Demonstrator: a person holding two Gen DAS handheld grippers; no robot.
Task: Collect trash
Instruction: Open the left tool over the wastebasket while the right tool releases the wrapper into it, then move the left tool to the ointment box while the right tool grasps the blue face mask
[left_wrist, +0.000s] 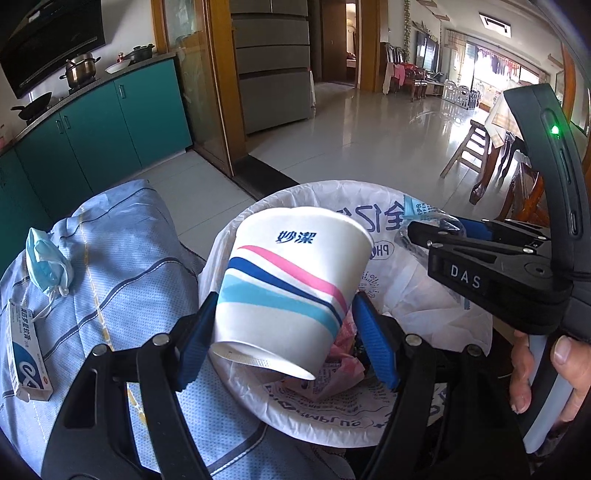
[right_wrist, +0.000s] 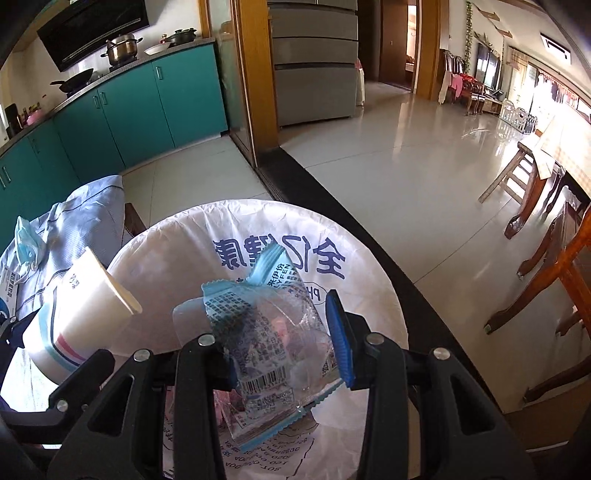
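Observation:
A white paper cup with pink and blue stripes hangs tilted, its rim away from me, between the blue pads of my left gripper, which is shut on it. The cup is above the bin lined with a white printed bag. Crumpled pink trash lies inside the bin. My right gripper is shut on a clear plastic wrapper with blue edges, also over the bin's bag. In the left wrist view the right gripper comes in from the right with the wrapper. The cup shows at the left of the right wrist view.
Left of the bin, a blue cloth bears a crumpled face mask and a small ointment box. A person's hand grips the right tool. A wooden stool and chairs stand at the right, teal cabinets at the back left.

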